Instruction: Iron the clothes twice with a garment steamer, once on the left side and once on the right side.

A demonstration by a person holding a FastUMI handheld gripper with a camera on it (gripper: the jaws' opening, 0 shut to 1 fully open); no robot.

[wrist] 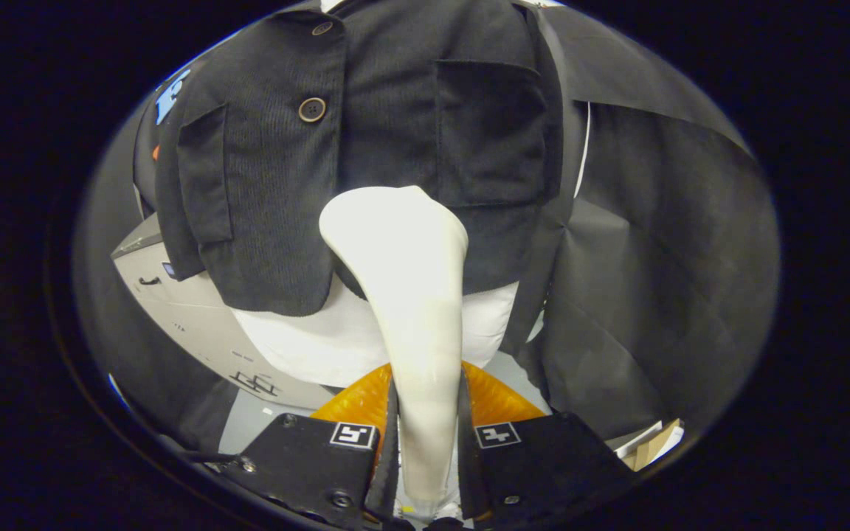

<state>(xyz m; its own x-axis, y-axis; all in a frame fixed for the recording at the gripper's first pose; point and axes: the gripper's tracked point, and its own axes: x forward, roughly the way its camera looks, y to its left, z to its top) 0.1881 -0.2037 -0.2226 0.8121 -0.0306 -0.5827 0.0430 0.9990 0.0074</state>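
Note:
A dark corduroy jacket [366,133] with brown buttons and two chest pockets hangs over a white garment [307,346] straight ahead. The cream-white garment steamer [403,265] rises from between my fingers, its broad head resting against the jacket near the middle, just below the right pocket [488,129]. My gripper [427,435] is shut on the steamer's handle, both fingers pressing its sides. An orange part [499,402] of the steamer's base shows behind the fingers.
Black cloth [654,280] hangs to the right of the jacket. A grey box or cabinet [189,310] stands at the lower left behind the jacket. Some cardboard [654,442] lies at the lower right.

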